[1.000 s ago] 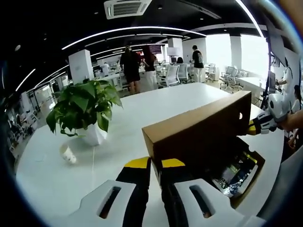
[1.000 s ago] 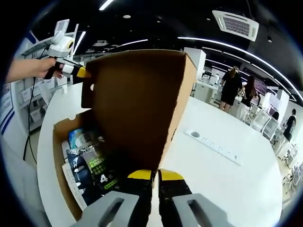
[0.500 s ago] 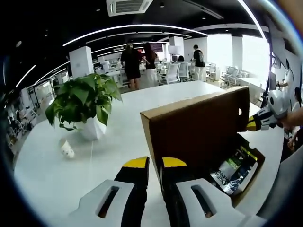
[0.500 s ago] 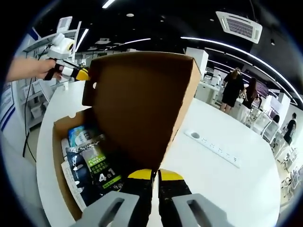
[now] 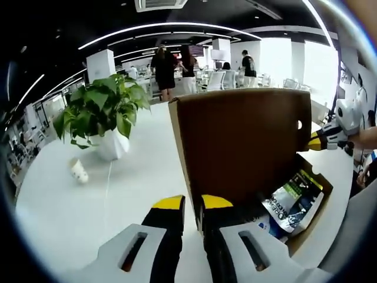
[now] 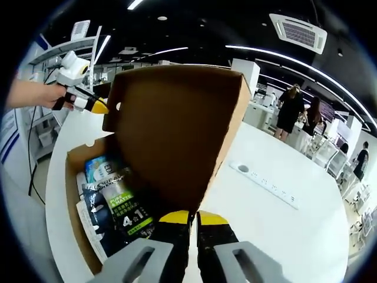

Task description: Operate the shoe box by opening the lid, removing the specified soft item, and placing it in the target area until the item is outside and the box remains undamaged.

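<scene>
Two grippers: left gripper (image 5: 187,203) and right gripper (image 6: 192,219) each clamp lid (image 6: 171,135) edges, lid upright. Soft pouch (image 6: 121,206) lies in box (image 6: 73,206) just left of right gripper; prob light, floppy, slick — pinch top seam.

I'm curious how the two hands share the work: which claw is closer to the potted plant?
Left, probably. The left claw sits at the corner of the shoe box lid nearest the potted plant; the right claw is at the far end.
</scene>
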Available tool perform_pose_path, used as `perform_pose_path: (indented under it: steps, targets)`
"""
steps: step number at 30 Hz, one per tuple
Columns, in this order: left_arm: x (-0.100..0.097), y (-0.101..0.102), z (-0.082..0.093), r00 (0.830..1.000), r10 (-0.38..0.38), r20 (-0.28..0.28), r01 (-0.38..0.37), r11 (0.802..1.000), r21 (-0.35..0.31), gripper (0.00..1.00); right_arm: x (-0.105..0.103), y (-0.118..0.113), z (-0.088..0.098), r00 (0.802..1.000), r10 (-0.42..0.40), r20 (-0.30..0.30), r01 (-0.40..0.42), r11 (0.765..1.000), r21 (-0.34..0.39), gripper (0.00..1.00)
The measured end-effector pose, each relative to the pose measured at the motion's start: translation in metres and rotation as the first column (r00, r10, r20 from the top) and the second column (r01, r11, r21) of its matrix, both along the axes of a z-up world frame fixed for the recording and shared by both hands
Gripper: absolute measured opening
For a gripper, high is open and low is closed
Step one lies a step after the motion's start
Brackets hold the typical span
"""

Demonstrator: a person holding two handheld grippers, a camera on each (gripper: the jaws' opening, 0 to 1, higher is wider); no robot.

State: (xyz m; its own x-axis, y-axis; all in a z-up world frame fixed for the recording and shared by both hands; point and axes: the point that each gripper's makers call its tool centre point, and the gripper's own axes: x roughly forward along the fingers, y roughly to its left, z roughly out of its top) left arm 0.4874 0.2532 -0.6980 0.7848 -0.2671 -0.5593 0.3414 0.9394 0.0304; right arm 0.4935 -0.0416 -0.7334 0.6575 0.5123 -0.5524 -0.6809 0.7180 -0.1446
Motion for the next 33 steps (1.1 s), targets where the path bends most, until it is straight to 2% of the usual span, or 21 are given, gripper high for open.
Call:
perform_pose_path:
  steps: [17,20,33]
  targets:
    - [-0.009,0.000,-0.027,0.998,0.043,-0.054,-0.046,0.997,-0.062,0.05,0.002,0.000,0.000,1.000,-0.008,-0.007,0.008,1.000,0.004,0.00]
    - [-0.009,0.002,-0.030,0.997,0.047,-0.054,-0.050,0.997,-0.064,0.01,0.004,0.000,0.001,1.000,-0.019,-0.016,0.019,1.000,0.017,0.00]
    - [-0.003,0.003,-0.027,0.998,0.051,-0.041,-0.053,0.996,-0.069,0.01,0.007,0.001,0.001,1.000,-0.023,-0.016,0.023,0.999,0.023,0.00]
